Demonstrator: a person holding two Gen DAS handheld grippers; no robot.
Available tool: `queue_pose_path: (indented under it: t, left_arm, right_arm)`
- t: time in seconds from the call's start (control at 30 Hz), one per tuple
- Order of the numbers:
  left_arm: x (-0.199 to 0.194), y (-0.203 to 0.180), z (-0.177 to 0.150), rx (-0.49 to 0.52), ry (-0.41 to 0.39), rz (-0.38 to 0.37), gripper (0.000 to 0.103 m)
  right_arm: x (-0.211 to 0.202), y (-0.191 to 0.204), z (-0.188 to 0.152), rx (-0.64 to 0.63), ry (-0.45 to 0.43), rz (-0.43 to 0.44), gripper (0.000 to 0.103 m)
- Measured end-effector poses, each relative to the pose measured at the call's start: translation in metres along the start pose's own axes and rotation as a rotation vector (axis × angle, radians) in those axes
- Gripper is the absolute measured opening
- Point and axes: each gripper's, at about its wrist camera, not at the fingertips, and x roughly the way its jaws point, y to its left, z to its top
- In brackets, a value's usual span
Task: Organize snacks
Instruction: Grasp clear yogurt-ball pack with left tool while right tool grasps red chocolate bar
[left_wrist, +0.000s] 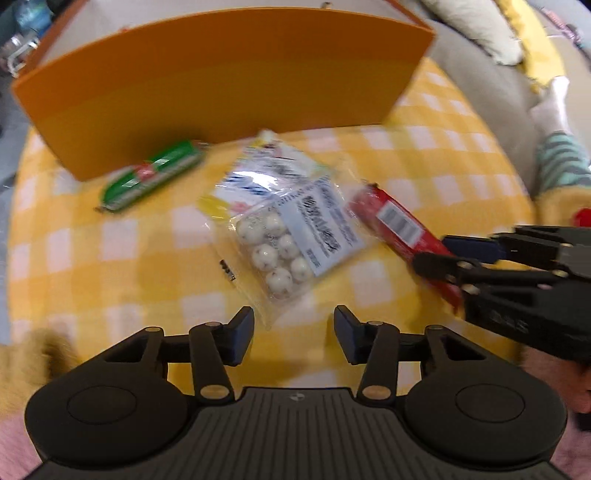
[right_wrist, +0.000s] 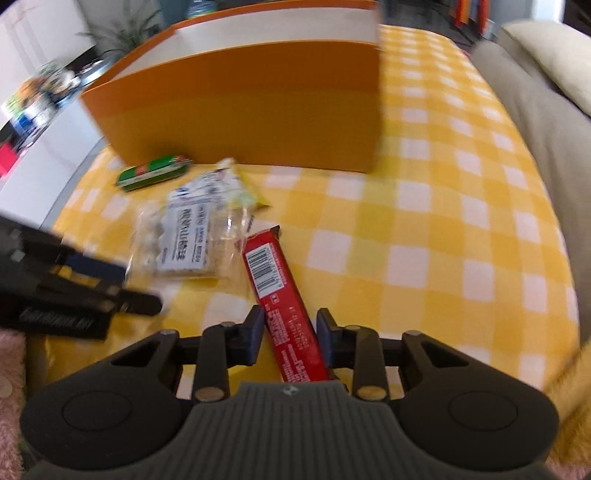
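A red snack bar (right_wrist: 275, 291) lies on the yellow checked cloth (right_wrist: 424, 229), and its near end sits between the fingers of my right gripper (right_wrist: 290, 334), which is open around it. The same bar (left_wrist: 391, 218) and the right gripper (left_wrist: 447, 254) show at the right of the left wrist view. My left gripper (left_wrist: 293, 334) is open and empty, just short of a clear bag of white candy balls (left_wrist: 284, 236). A green bar (left_wrist: 151, 177) lies by the orange box (left_wrist: 221, 85).
The orange box (right_wrist: 251, 103) is open-topped and stands at the far side of the table. A second clear packet (left_wrist: 266, 170) lies under the candy bag. A grey sofa with cushions (right_wrist: 546, 92) is to the right.
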Motion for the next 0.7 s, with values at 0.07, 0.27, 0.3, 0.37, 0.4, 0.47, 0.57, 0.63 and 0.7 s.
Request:
queue_pose_path:
  t: [0.07,0.27,0.3,0.37,0.4,0.47,0.57,0.63,0.7]
  left_arm:
    - [0.001,-0.010,-0.001,0.018,0.007,-0.054,0.054]
    - [0.005,-0.039,-0.001,0.101,-0.002,-0.085,0.058]
    - [0.002,-0.041,-0.001,0.122,-0.013,-0.067,0.061]
    - [-0.004,-0.040,0.000,0.141,-0.045,-0.043,0.069]
    - [-0.006,-0.038,0.002,0.141,-0.062,-0.034,0.074]
    - [-0.010,-0.035,0.006,0.149,-0.087,-0.024,0.078]
    - [-0.007,-0.036,0.014,0.210,-0.114,-0.019,0.079]
    - [-0.002,-0.040,0.017,0.262,-0.125,-0.009,0.080]
    - [0.004,-0.043,0.019,0.309,-0.125,0.001,0.080]
  right_arm:
    - [-0.003,-0.007,-0.002,0.038,0.003,-0.027,0.028]
    - [-0.008,-0.020,-0.007,0.123,0.026,-0.012,0.029]
    - [-0.010,-0.020,-0.007,0.128,0.020,-0.011,0.029]
    - [-0.012,-0.022,-0.006,0.137,0.004,-0.016,0.029]
    - [-0.012,-0.023,-0.005,0.141,-0.001,-0.015,0.030]
    - [-0.011,-0.025,-0.002,0.141,-0.011,-0.013,0.033]
    - [-0.010,-0.023,0.002,0.113,-0.036,-0.020,0.034]
    - [-0.009,-0.022,0.005,0.092,-0.056,-0.023,0.034]
    - [-0.008,-0.024,0.008,0.086,-0.067,-0.009,0.034]
